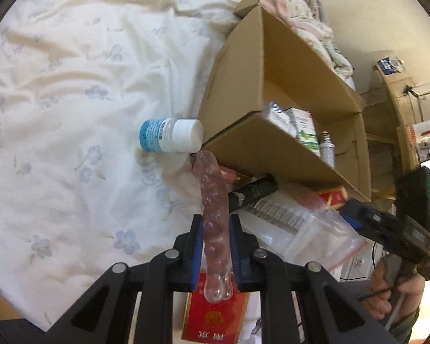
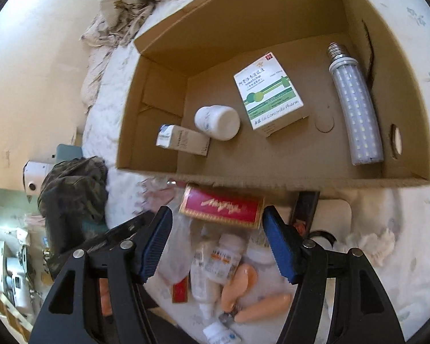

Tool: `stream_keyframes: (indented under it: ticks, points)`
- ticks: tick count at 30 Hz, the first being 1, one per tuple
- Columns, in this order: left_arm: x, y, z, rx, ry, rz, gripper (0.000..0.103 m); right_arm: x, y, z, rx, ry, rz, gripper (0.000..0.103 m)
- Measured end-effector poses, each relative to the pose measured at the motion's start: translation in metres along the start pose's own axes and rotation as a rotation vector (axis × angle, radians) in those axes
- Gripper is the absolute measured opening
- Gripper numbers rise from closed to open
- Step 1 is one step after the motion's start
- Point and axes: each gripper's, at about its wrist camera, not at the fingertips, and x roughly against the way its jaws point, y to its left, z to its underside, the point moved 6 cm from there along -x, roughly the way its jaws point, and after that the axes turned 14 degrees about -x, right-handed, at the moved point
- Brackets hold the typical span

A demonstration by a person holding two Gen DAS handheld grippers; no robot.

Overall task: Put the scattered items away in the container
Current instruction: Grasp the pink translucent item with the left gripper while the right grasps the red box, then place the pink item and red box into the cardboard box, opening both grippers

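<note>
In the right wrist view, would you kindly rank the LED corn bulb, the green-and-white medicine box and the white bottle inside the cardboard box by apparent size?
1. LED corn bulb, the longest
2. green-and-white medicine box, close behind; fisheye stretch near the edge may flatter the bulb
3. white bottle, clearly smallest

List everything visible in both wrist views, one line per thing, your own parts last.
cardboard box: one, brown, open on the bedsheet
LED corn bulb: one, white, lying in the box
medicine carton: one, white and green, in the box
white bottle: one, on its side in the box
small carton: one, white and grey, in the box
red packet: one, outside the box's near wall
blue-label bottle: one, white cap, on the sheet against the box
clear bumpy rod: one, pinkish
left gripper: black, blue pads, shut on the rod
right gripper: open over the loose pile
</note>
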Motion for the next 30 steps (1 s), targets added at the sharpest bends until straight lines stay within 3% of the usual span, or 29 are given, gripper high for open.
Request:
stream_keyframes:
  ticks: [6, 12, 19, 23, 25, 27, 30]
  points:
    - [0.032, 0.007, 0.003, -0.042, -0.06, -0.029, 0.017, -0.007, -0.005, -0.004, -0.004, -0.019, 0.002, 0.062]
    - [0.045, 0.006, -0.013, -0.068, -0.148, -0.096, 0.017, 0.035, 0.005, 0.001, 0.097, -0.1, -0.012, 0.062]
    - [0.064, 0.001, -0.032, -0.058, -0.267, -0.115, 0.017, 0.097, 0.031, 0.001, 0.141, -0.182, -0.253, 0.062]
    - [0.063, -0.019, -0.048, -0.115, -0.283, -0.122, 0.017, 0.115, 0.03, -0.014, 0.11, -0.284, -0.278, 0.061]
    - [0.06, -0.032, -0.058, -0.166, -0.283, -0.143, 0.017, 0.121, 0.025, -0.024, 0.076, -0.335, -0.267, 0.062]
    - [0.056, -0.046, -0.072, -0.216, -0.287, -0.144, 0.017, 0.125, 0.021, -0.036, 0.079, -0.414, -0.178, 0.062]
    - [0.05, -0.065, -0.089, -0.286, -0.285, -0.154, 0.017, 0.125, 0.021, -0.047, 0.11, -0.465, -0.083, 0.062]
